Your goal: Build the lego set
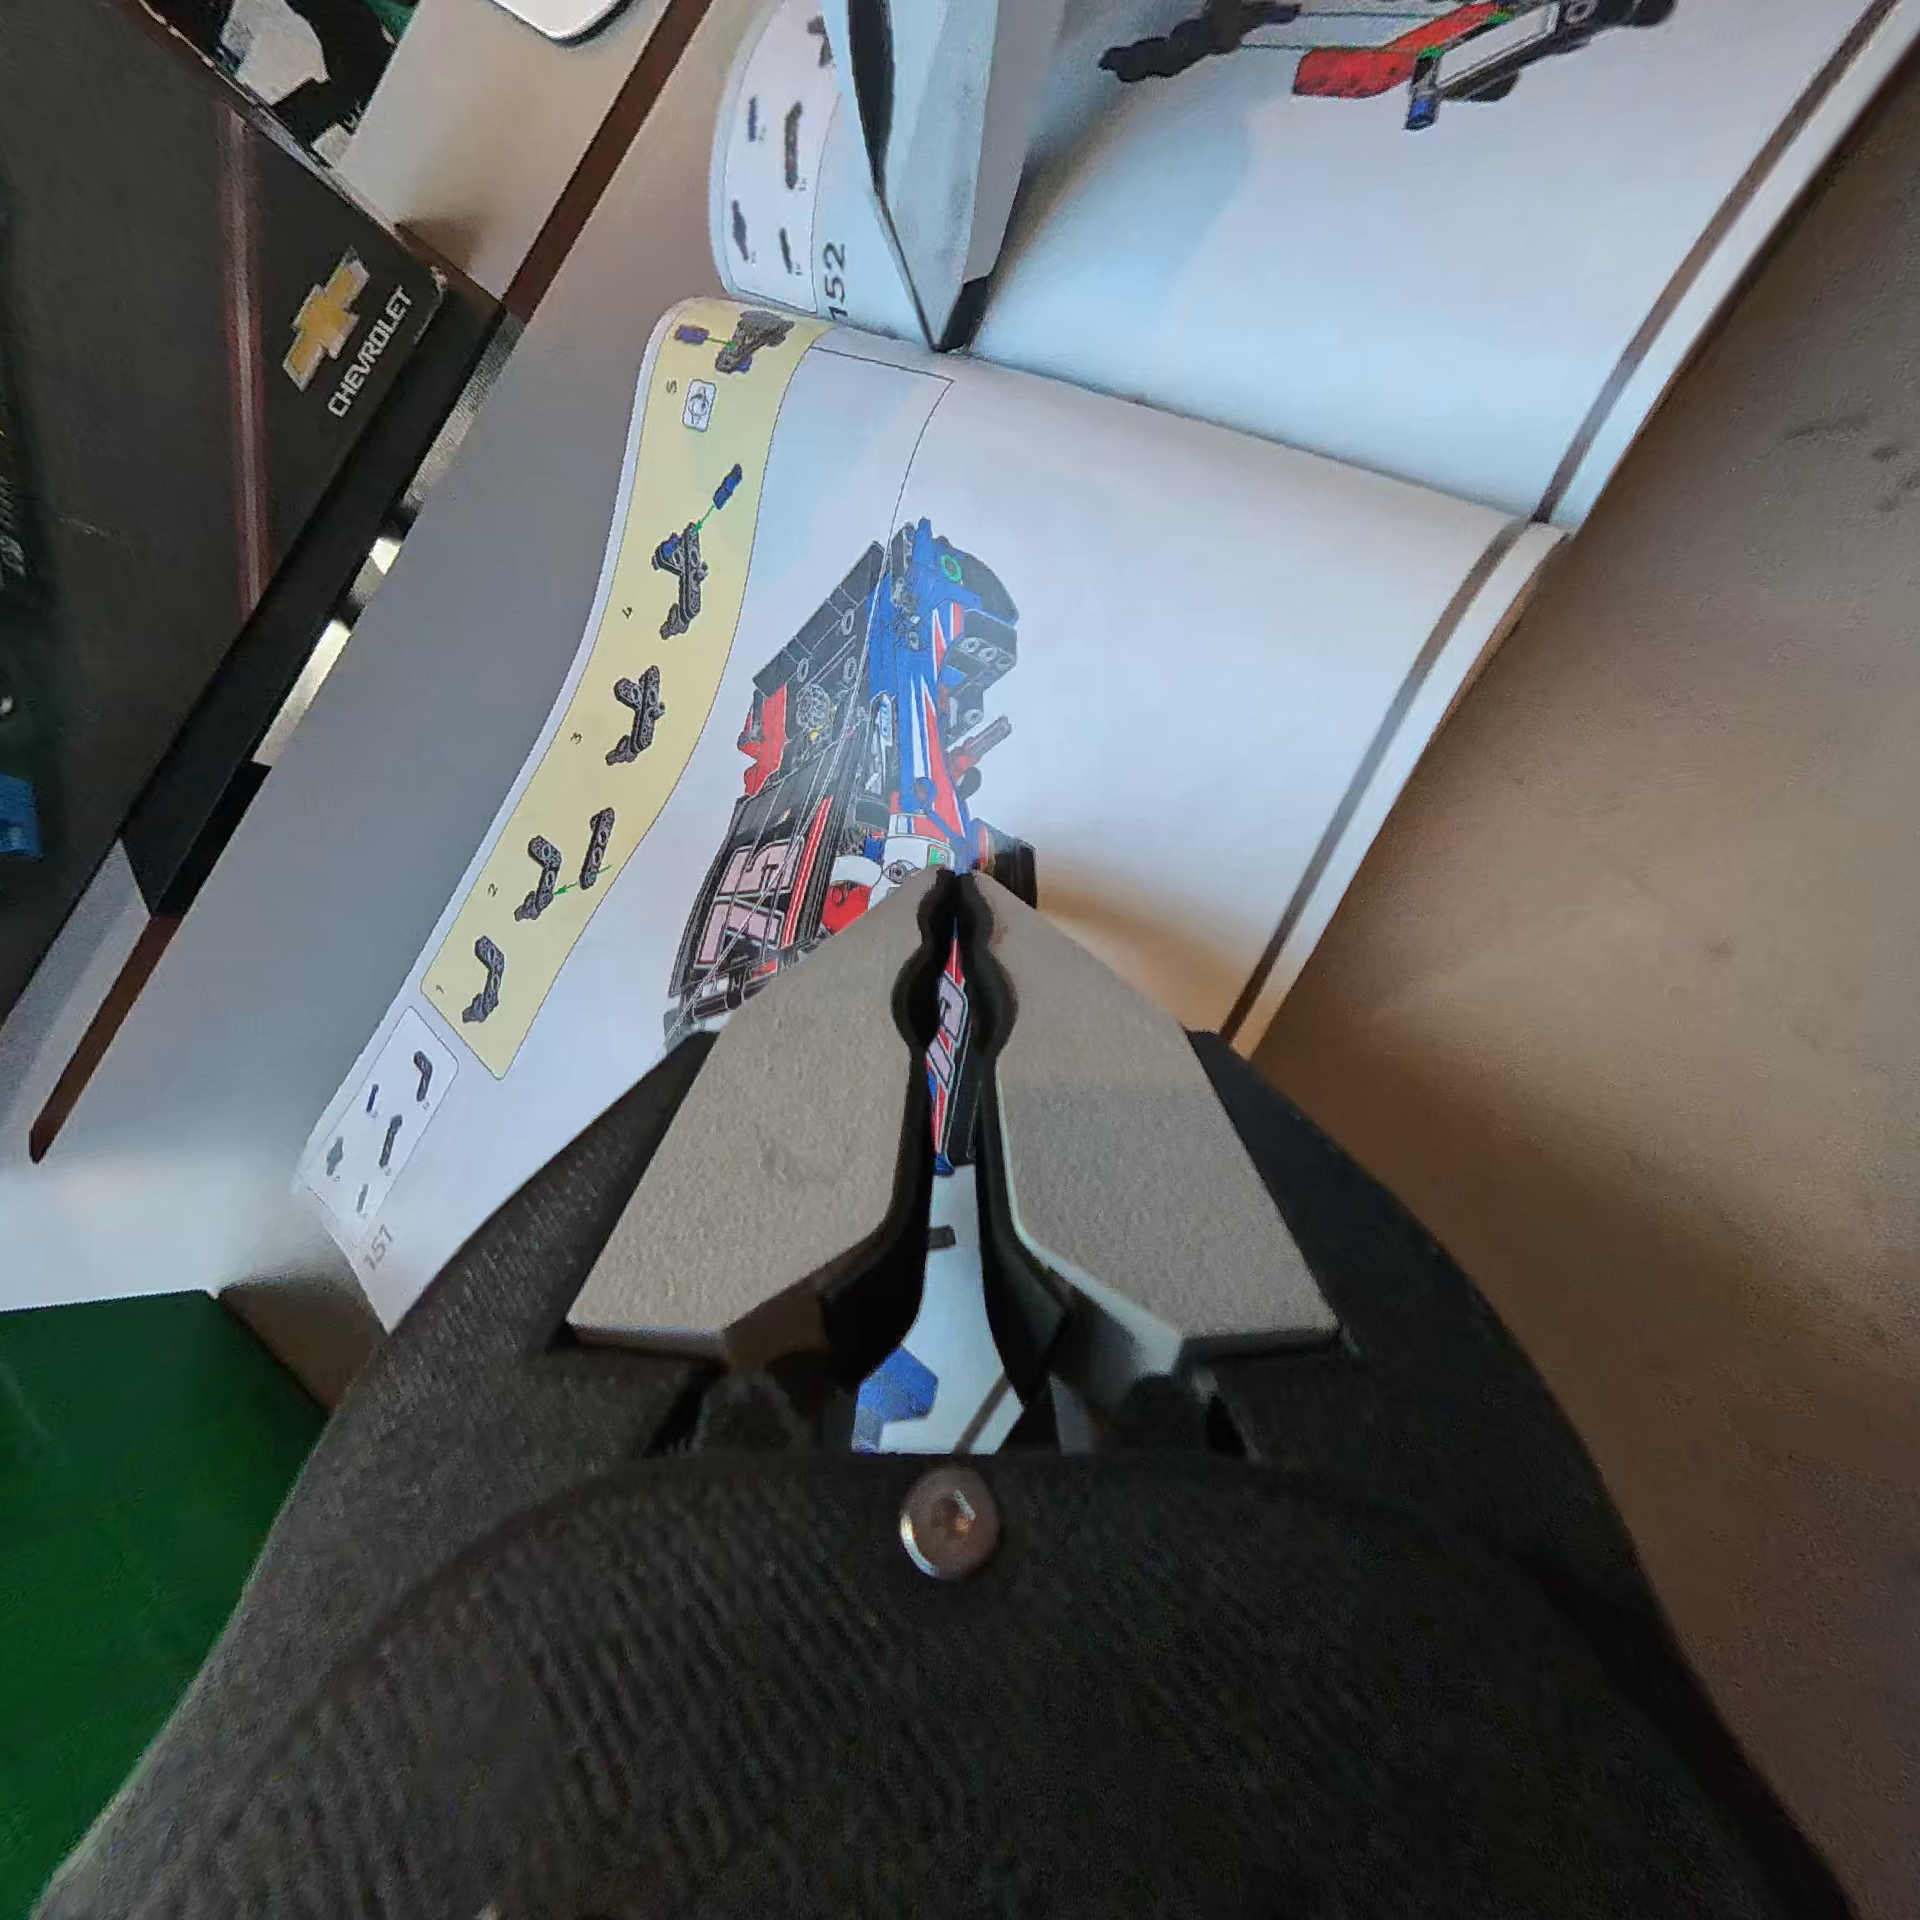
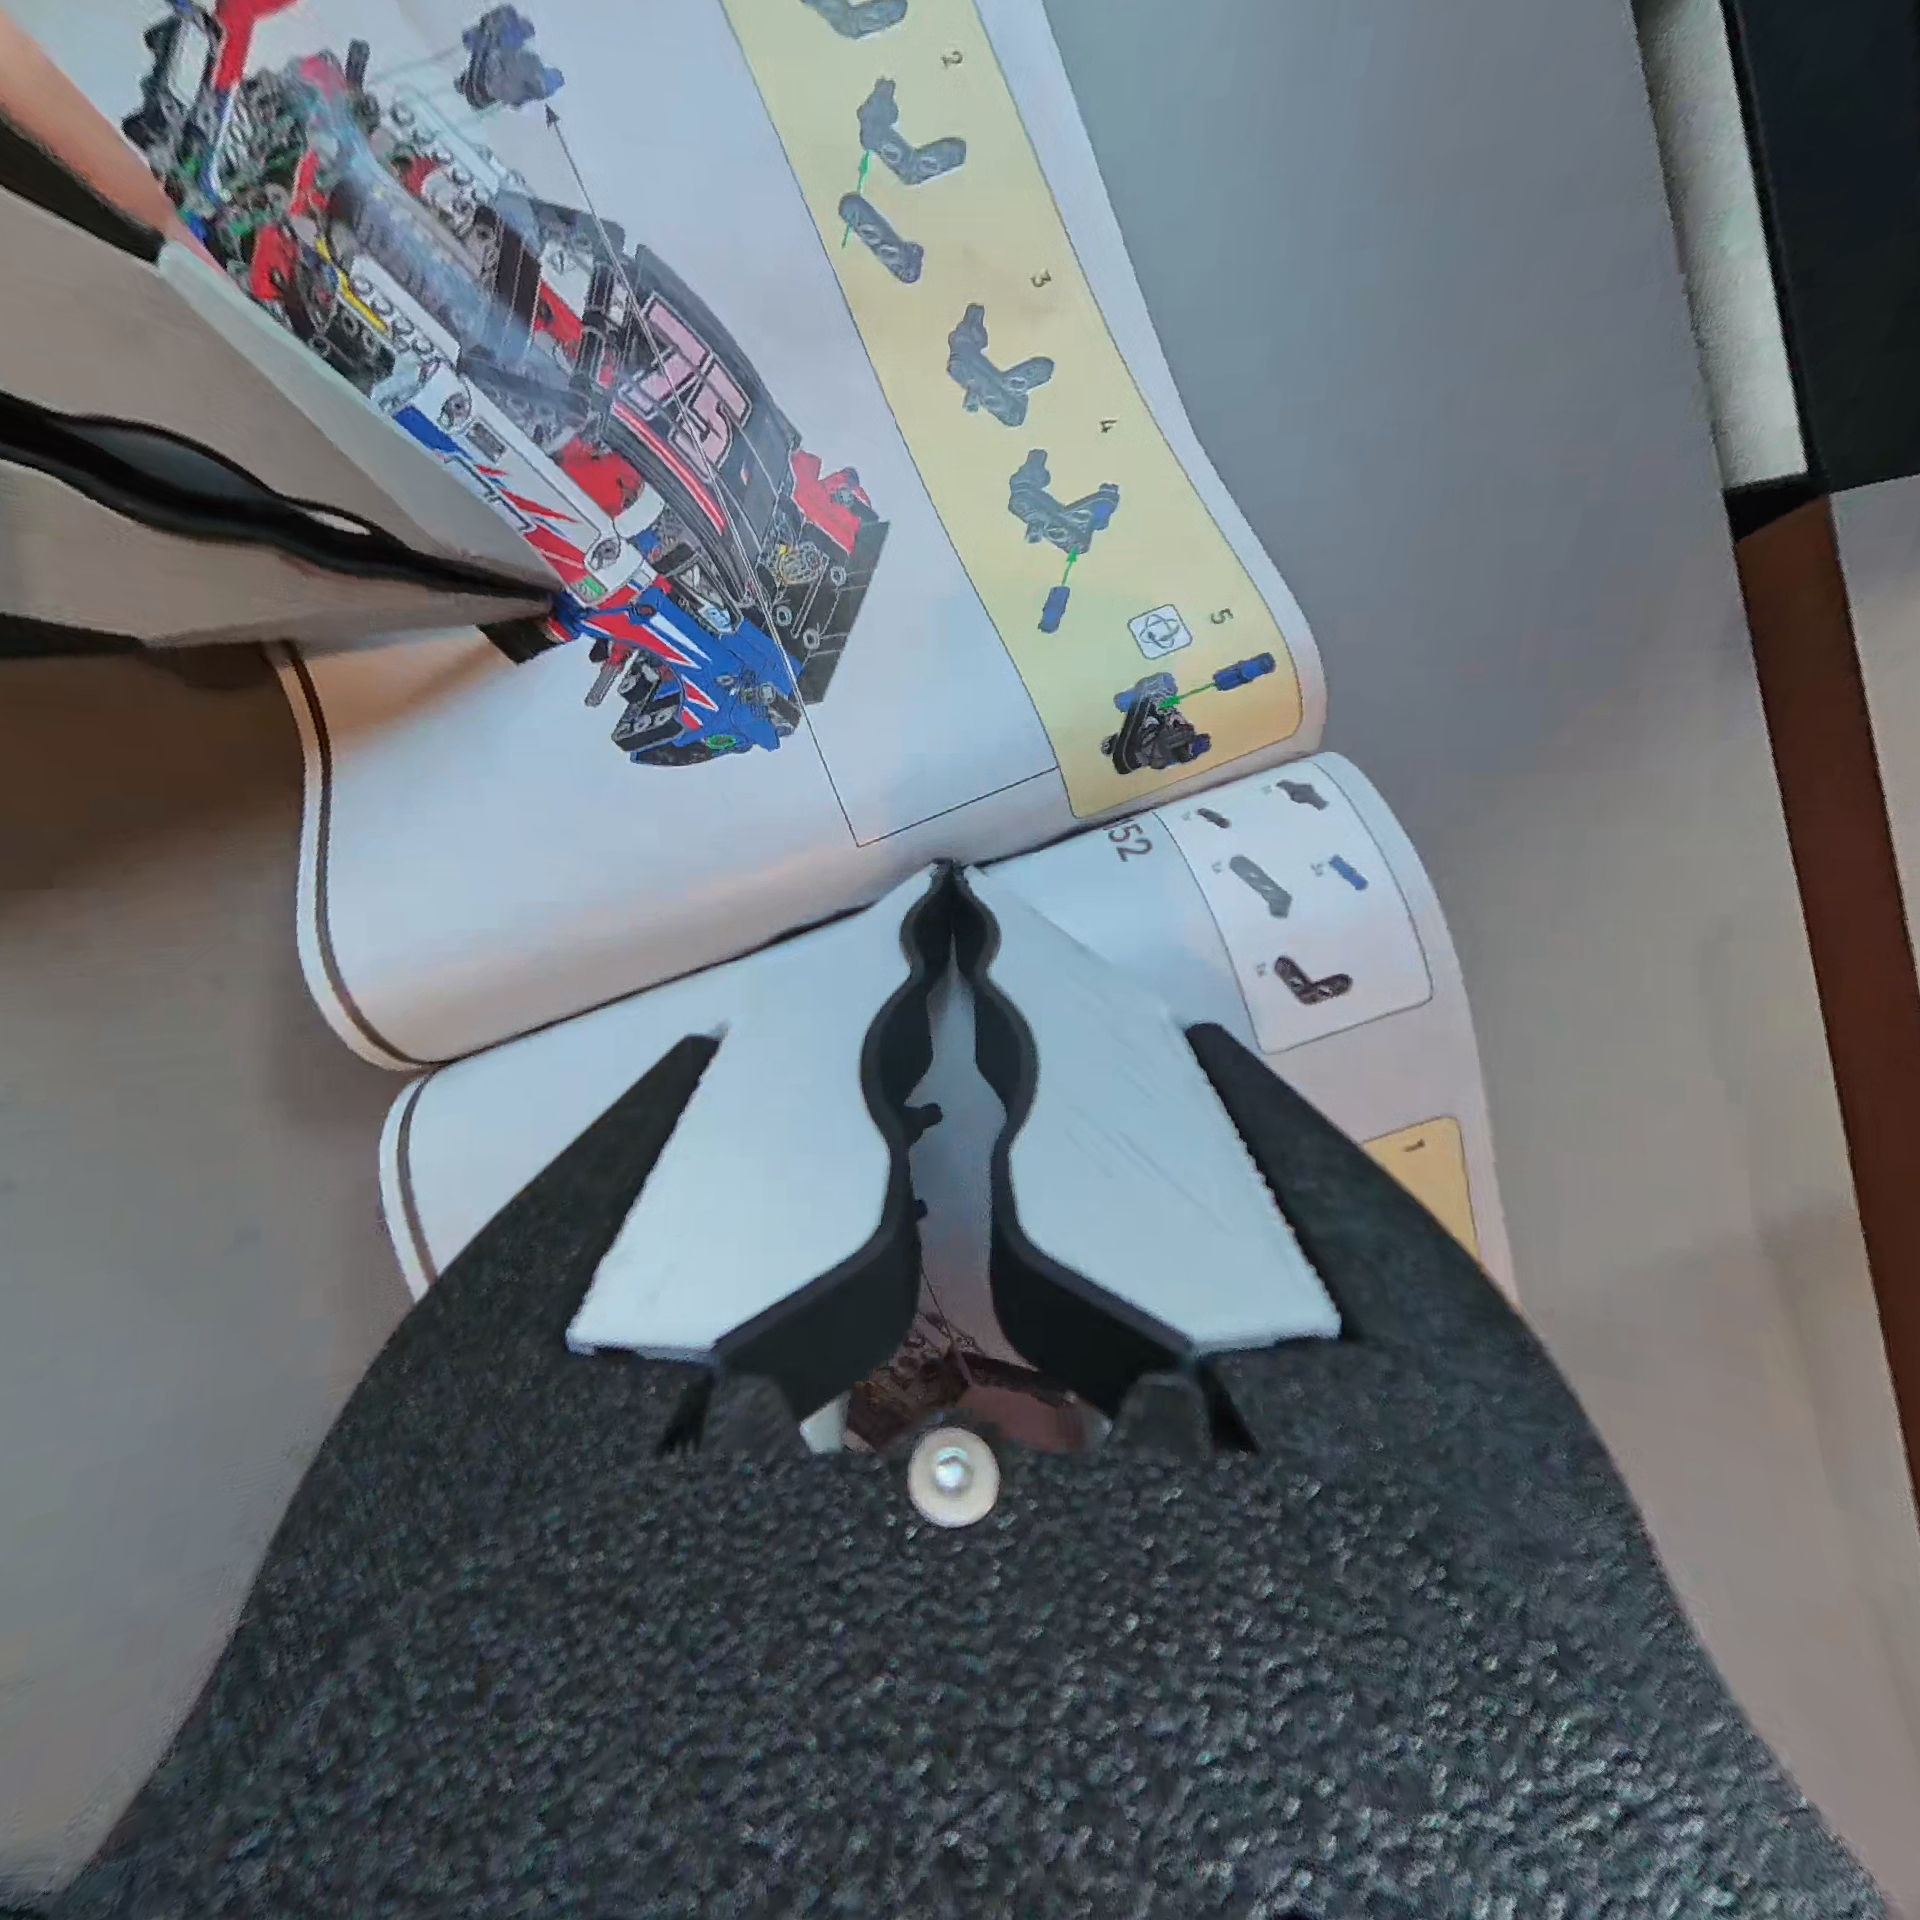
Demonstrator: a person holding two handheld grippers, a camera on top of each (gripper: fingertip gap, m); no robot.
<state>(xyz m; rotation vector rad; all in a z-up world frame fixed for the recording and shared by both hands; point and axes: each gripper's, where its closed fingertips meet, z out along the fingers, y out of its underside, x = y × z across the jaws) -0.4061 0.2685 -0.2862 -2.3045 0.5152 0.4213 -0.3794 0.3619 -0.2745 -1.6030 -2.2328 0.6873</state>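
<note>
Left wrist view: the left gripper point(image 1: 954, 883), clenched and empty, presses its tips on the open instruction booklet point(image 1: 1195, 623); the right gripper point(image 2: 948, 871), also clenched, pins the spine. No bricks appear, so progress cannot be judged. A black set box point(image 1: 208, 395) bears a logo.

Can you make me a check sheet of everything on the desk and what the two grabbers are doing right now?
Surface: pale table, partly covered by an open booklet.
Job's things: instruction booklet lying open, pages curved up; printed car picture and yellow step strip on one page. No loose bricks seen.
Clutter: black box beside the booklet; something green at the left view's edge.
Grippers: left gripper shut, tips on the car page; right gripper shut, tips at the booklet's fold. Neither holds anything.
Cables: nothing seen.
Surroundings: nothing seen.
</note>
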